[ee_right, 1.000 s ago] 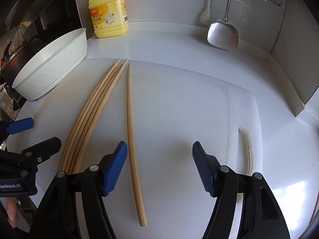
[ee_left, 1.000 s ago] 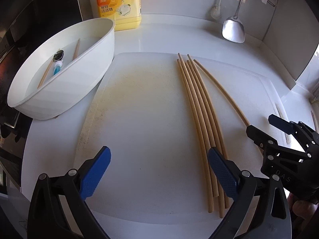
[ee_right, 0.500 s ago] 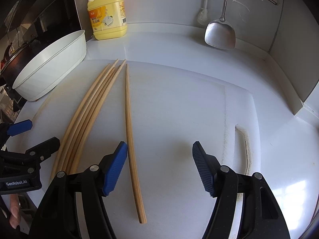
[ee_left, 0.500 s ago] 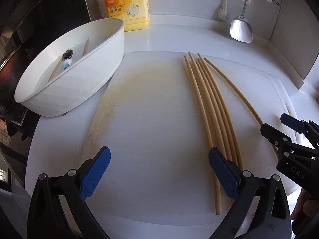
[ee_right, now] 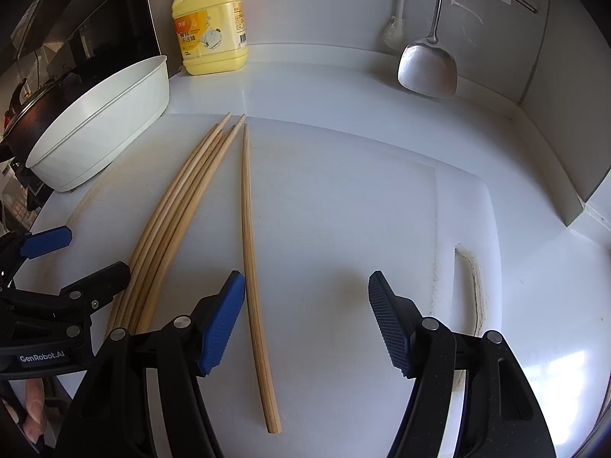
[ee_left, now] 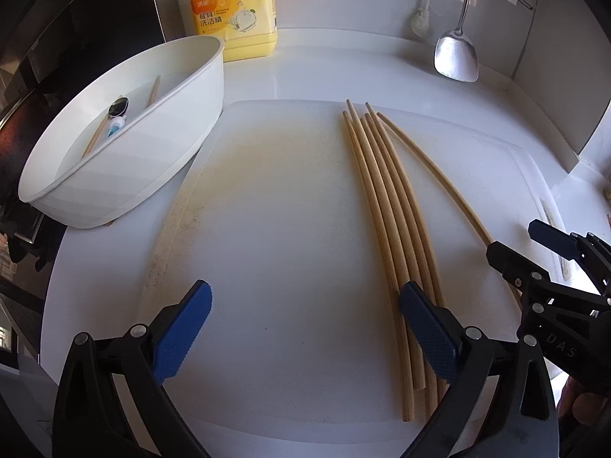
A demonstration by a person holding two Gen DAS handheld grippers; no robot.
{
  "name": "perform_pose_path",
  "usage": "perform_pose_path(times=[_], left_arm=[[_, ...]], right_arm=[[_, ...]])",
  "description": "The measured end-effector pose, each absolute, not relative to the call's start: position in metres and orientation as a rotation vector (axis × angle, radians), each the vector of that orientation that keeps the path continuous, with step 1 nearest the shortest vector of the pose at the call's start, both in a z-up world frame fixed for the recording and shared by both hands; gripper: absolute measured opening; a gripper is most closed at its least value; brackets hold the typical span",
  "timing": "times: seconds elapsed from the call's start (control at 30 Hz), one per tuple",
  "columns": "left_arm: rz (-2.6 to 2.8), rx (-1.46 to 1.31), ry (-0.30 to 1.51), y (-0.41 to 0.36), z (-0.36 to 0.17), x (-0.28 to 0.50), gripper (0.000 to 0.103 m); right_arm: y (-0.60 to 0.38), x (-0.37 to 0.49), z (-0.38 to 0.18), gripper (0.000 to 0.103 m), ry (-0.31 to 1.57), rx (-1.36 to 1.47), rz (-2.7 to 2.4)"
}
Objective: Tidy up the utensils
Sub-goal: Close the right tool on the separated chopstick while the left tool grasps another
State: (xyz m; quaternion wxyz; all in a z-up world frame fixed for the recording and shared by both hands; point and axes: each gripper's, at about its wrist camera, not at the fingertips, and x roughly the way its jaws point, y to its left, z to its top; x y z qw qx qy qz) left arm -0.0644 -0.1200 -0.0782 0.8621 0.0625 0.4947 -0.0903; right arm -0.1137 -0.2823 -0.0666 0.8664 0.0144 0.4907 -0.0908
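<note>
On the desk's left stands our white tub (ee_left: 126,160), a spoon (ee_left: 117,107) and a few sticks already inside. Beside it lies the cutting board (ee_left: 275,229), where five chopsticks (ee_left: 385,206) sit bunched and a sixth (ee_right: 250,252) lies just apart on their right. Our left tongs (ee_left: 301,332) hang wide and empty, right pad over the bunch's near ends. Our right tongs (ee_right: 307,324) are wide and empty too, left pad just beside the lone stick. We judge gathering comes next: we should nudge the stray against the bunch, square the ends, then pinch low and level so none rolls free.
</note>
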Motion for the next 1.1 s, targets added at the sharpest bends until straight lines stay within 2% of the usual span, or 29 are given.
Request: perform_pose_path(times=[0.23,0.67,0.77,0.83,1.03,1.1], left_arm=[[-0.159,0.092,1.028,-0.100,-0.075,-0.064,0.097],[-0.194,0.097,1.036,-0.118,-0.088,-0.057,0.096],[-0.201,0.102,1.021,-0.119,-0.087,-0.059,0.092],[-0.204,0.102,1.015,-0.120,-0.087,-0.061,0.090],[-0.214,0.103,1.007,-0.122,-0.082,-0.061,0.064],[-0.217,0.104,1.003,-0.122,-0.081,-0.062,0.050]], right_arm=[[-0.283,-0.113,-0.068,0.064,1.024,0.031,-0.192],[-0.277,-0.100,-0.071,0.064,1.029,-0.007,-0.134],[-0.275,-0.098,-0.071,0.059,1.030,-0.014,-0.116],[-0.273,-0.099,-0.070,0.053,1.029,-0.020,-0.110],[-0.263,-0.097,-0.070,0.030,1.032,-0.044,-0.080],[-0.260,-0.096,-0.070,0.023,1.033,-0.048,-0.072]])
